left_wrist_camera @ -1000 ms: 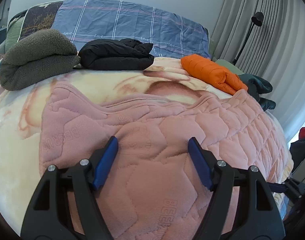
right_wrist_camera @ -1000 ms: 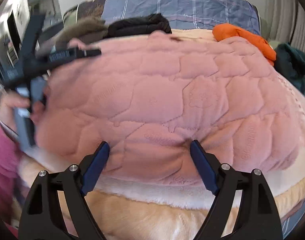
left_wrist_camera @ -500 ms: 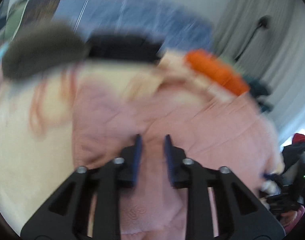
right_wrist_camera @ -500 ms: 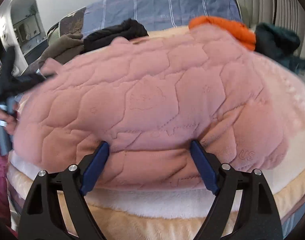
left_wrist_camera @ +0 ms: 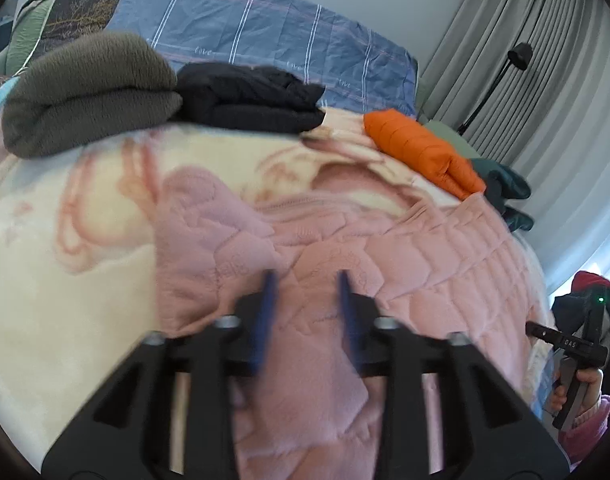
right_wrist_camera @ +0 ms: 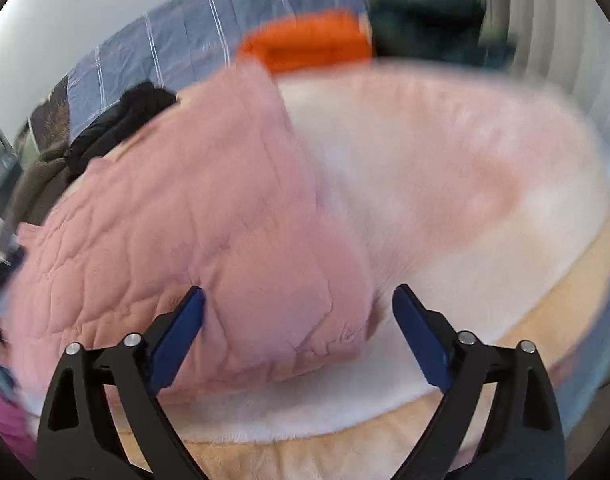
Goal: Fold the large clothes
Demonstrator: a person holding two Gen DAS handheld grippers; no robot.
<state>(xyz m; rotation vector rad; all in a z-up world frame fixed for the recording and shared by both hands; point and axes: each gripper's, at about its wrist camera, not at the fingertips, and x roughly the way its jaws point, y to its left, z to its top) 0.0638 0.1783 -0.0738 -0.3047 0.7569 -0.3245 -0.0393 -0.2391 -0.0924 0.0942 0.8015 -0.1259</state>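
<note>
Pink quilted garment [left_wrist_camera: 345,264]: spread on cream blanket [left_wrist_camera: 65,280] over bed, collar end toward the pillows, near edge by the bed's front.

Left gripper [left_wrist_camera: 307,316]: low over garment, blue fingers [left_wrist_camera: 265,312] narrowed to a small gap with pink fabric bunched between them; fingers blurred, so a firm pinch cannot be told.

Right gripper [right_wrist_camera: 299,332]: fingers [right_wrist_camera: 177,336] spread wide. Garment's near right corner [right_wrist_camera: 289,312] between them, closer to the left finger, not touching either; right finger over bare blanket [right_wrist_camera: 445,200]. View blurred.

Behind garment, along the headboard side, left to right in the left wrist view:
- grey-brown fleece [left_wrist_camera: 89,92], folded
- black garment [left_wrist_camera: 249,96], folded, touching the fleece
- orange puffer [left_wrist_camera: 421,152], folded, just beyond garment's far right corner
- dark teal garment [left_wrist_camera: 509,192], beside the puffer at bed's edge

Blue checked pillow cover [left_wrist_camera: 265,32] upright behind the stack. Grey curtains [left_wrist_camera: 545,60] and black lamp [left_wrist_camera: 519,56] at right.
</note>
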